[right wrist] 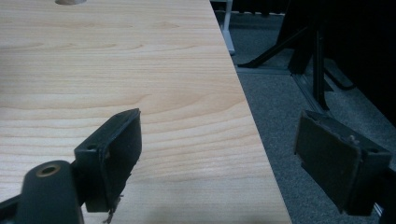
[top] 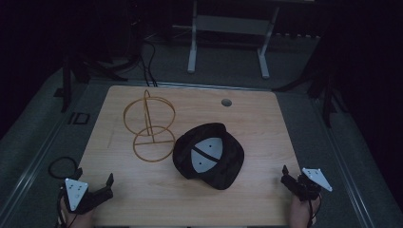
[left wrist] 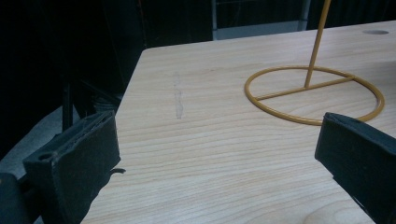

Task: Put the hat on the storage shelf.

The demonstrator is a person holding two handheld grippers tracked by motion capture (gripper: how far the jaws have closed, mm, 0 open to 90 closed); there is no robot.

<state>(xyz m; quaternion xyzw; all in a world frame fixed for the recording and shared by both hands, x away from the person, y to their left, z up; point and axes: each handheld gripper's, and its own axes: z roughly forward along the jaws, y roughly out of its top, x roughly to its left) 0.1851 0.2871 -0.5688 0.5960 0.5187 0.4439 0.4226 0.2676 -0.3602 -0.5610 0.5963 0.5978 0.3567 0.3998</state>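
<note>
Dark floor surrounds the wooden table (top: 142,199), whose near half lies bare. Left gripper (top: 107,185) and right gripper (top: 286,175) sit at its near corners, jaws spread, empty. Centrally, a black cap (top: 209,156) lies upside down, its labels unreadable, just right of a gold wire stand (top: 149,124).

Dim, underexposed pictures: the table (top: 157,190) is softly lit from above, its surroundings nearly black, and the near jaws are blurred.

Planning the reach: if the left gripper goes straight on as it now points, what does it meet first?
Probably the round base of the yellow wire stand; bare wooden table lies before the open left gripper, though depth is unclear.
</note>
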